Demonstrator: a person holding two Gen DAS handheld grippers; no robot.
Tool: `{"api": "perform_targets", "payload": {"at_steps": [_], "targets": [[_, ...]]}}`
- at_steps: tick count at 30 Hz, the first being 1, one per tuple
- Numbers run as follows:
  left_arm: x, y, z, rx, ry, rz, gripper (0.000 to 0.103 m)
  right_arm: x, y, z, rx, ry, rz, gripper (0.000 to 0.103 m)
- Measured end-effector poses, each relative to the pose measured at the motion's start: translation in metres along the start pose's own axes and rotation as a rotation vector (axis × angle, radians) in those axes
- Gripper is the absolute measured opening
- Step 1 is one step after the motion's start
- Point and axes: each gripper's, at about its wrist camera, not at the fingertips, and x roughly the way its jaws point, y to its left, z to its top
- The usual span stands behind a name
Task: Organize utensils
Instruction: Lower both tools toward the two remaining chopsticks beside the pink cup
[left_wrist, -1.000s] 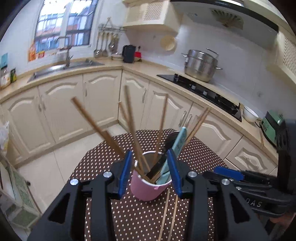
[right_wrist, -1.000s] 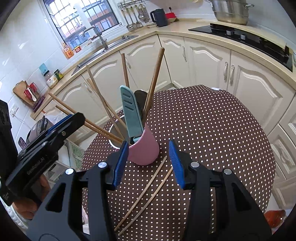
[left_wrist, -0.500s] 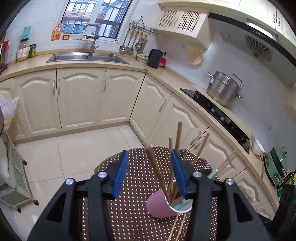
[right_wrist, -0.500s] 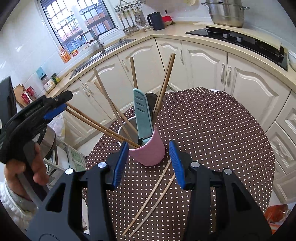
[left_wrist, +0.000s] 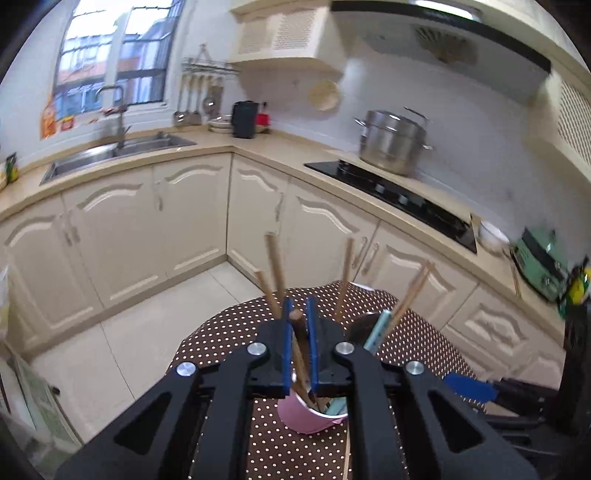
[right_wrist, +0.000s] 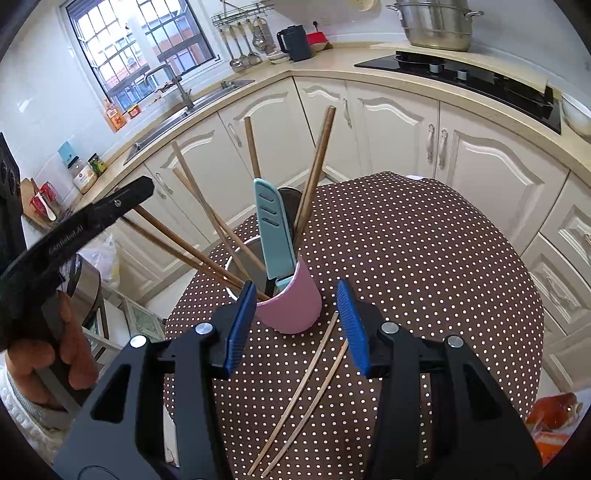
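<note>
Left wrist view: the left gripper (left_wrist: 299, 347) has its jaws pinched on a brown wooden chopstick (left_wrist: 300, 341) that leans out of the pink cup (left_wrist: 308, 421) just below; it seems best drawn out along its own slant so the smooth round cup stays upright. Right wrist view: the right gripper (right_wrist: 297, 326) is half open and empty, the cup (right_wrist: 291, 306) just ahead between its blue pads, and two thin pale chopsticks (right_wrist: 310, 391) lying loose on the dotted tablecloth (right_wrist: 424, 280) beneath it.

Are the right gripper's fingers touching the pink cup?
Apart. The right wrist view shows the right gripper open, dotted cloth visible between its right finger and the pink cup.
</note>
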Motion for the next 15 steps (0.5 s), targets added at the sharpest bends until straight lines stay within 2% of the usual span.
{"api": "perform_targets", "payload": {"at_steps": [5,8,9,15], "targets": [[-0.003,-0.010,-0.002,0.038,-0.022,-0.010,0.009,-0.001,-0.004,-0.002,0.020,-0.001,-0.007,0.045],[-0.011,-0.004,-0.005,0.006,-0.021,-0.027,0.039,0.000,-0.008,-0.004,0.036,0.003,-0.010,0.048],[-0.014,-0.001,-0.007,-0.001,-0.024,-0.025,0.044,0.002,-0.010,-0.005,0.041,0.010,-0.014,0.048],[-0.029,0.017,-0.023,-0.051,0.018,0.005,0.047,0.018,-0.018,-0.022,0.074,0.080,-0.045,0.048]]}}
